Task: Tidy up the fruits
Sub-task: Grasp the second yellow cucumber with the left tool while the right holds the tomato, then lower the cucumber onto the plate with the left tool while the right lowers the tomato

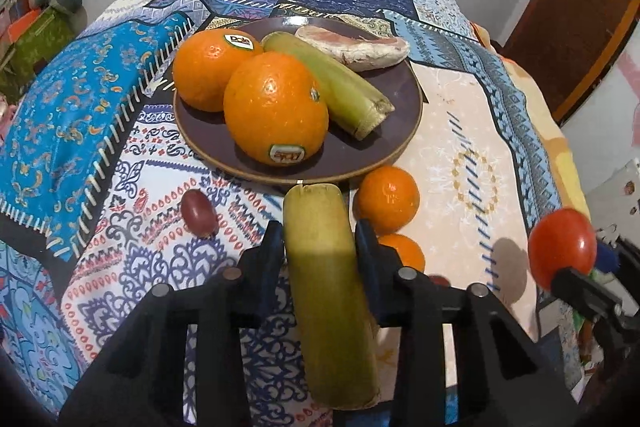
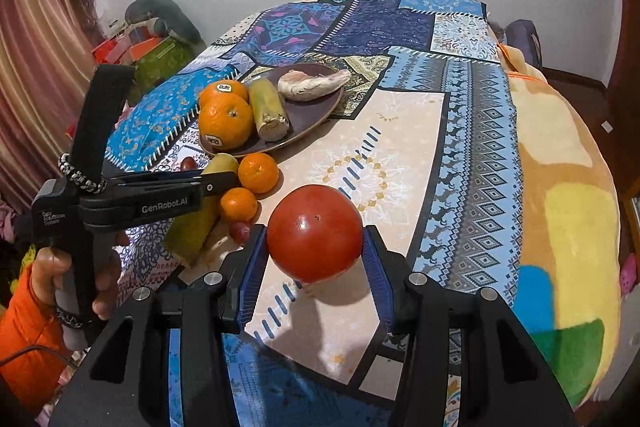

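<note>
- The left gripper (image 1: 320, 247) clamps a long yellow-green cut stalk (image 1: 328, 291) between its two black fingers (image 1: 272, 247); the stalk runs lengthwise through the gap, its flat cut end reaching past the fingertips to just short of the near rim of the dark purple round plate (image 1: 404, 95).
- The right gripper (image 2: 315, 247) squeezes a round red tomato (image 2: 315, 233) between its blue-padded fingers (image 2: 376, 259); the tomato sits at the fingertips, lifted above the patterned patchwork cloth (image 2: 400, 131), well to the near right of the plate.
- Just beside the plate's near rim lie two small orange mandarins (image 1: 387, 198), one behind the other, to the right of the stalk.
- A dark red grape (image 1: 199, 214) rests on the cloth near the plate's near left edge.
- On the plate, two large stickered oranges (image 1: 276, 107) touch each other at its left side.
- A second yellow-green stalk piece (image 1: 332, 83) lies slantwise across the plate's middle, touching the nearer orange.
- A pale pinkish wrapped lump (image 1: 354, 49) lies at the plate's far rim.
</note>
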A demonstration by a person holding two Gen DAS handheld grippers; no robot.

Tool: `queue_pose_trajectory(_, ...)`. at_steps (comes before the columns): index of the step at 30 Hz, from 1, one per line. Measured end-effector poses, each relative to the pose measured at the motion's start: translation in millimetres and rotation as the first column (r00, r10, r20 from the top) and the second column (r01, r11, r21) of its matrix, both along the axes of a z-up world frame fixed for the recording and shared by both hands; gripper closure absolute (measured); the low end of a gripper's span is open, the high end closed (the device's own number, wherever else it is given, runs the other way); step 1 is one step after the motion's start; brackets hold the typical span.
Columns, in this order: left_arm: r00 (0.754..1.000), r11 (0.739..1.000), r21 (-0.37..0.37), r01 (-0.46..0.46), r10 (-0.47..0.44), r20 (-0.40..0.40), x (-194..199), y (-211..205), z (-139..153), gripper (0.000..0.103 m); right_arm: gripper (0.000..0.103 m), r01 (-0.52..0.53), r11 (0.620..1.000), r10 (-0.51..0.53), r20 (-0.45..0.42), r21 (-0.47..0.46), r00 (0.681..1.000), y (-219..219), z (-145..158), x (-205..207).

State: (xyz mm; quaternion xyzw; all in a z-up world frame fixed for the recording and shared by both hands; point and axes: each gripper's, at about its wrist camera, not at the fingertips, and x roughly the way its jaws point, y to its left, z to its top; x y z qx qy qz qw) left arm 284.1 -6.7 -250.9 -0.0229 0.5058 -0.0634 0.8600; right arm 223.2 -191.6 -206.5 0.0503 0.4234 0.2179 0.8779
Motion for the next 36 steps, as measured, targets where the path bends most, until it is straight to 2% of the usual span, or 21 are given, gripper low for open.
queue_pose_trajectory(8, 1.000, 1.000, 0.013, 0.004, -0.005, 0.026, -30, 11, 13, 0.067, 0.059, 0.000, 1.000, 0.000, 0.018, -0.008, 1.000, 2, 6, -2)
queue_pose_trajectory(21, 0.980, 0.999, -0.003, 0.035, -0.033, 0.194, -75, 12, 83, 0.068, 0.059, 0.005, 1.000, -0.002, 0.104, -0.031, 0.995, 14, 39, -4)
queue_pose_trajectory(27, 0.969, 0.999, -0.011, 0.038, -0.035, 0.244, -75, 10, 102, 0.069, 0.059, 0.015, 0.999, -0.009, 0.142, -0.038, 0.990, 17, 52, 1)
queue_pose_trajectory(36, 0.951, 0.997, -0.036, 0.066, -0.052, 0.305, -51, 0, 128, 0.069, 0.059, 0.024, 0.999, -0.017, 0.184, -0.035, 0.983, 17, 65, 19)
